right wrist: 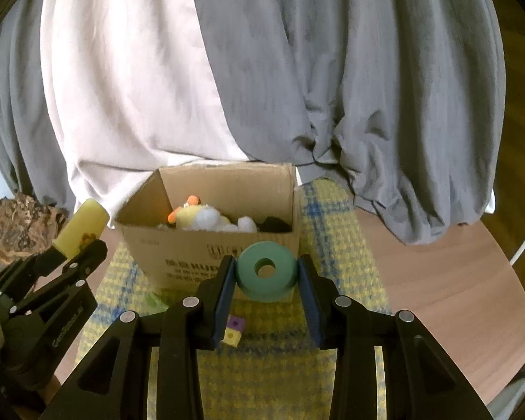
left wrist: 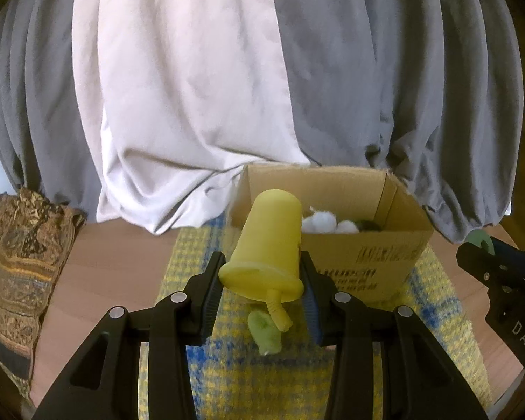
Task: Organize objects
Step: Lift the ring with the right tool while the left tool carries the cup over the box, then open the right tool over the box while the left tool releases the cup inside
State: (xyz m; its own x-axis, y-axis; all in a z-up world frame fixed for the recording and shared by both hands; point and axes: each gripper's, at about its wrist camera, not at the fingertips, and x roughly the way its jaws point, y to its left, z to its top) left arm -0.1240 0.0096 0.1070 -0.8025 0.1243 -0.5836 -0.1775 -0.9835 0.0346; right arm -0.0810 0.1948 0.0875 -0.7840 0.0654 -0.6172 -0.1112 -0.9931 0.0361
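Note:
My left gripper point(left wrist: 262, 281) is shut on a yellow cup with a straw point(left wrist: 267, 245), held tilted just in front of an open cardboard box point(left wrist: 360, 262). The cup also shows in the right wrist view point(right wrist: 85, 225). My right gripper point(right wrist: 266, 276) is shut on a green ring point(right wrist: 266, 269), held before the same box point(right wrist: 178, 255). The box holds white fluffy balls point(right wrist: 210, 218), a yellow plush with orange parts point(right wrist: 185, 213) and something dark. A small green plush piece point(left wrist: 266, 334) lies on the cloth under the left gripper.
A yellow and blue checked cloth point(right wrist: 332, 231) covers the wooden table point(right wrist: 437, 280) under the box. A purple and yellow block point(right wrist: 233, 330) lies on it. A patterned brown fabric point(left wrist: 17, 262) sits at the left. Grey and white curtains point(left wrist: 192, 87) hang behind.

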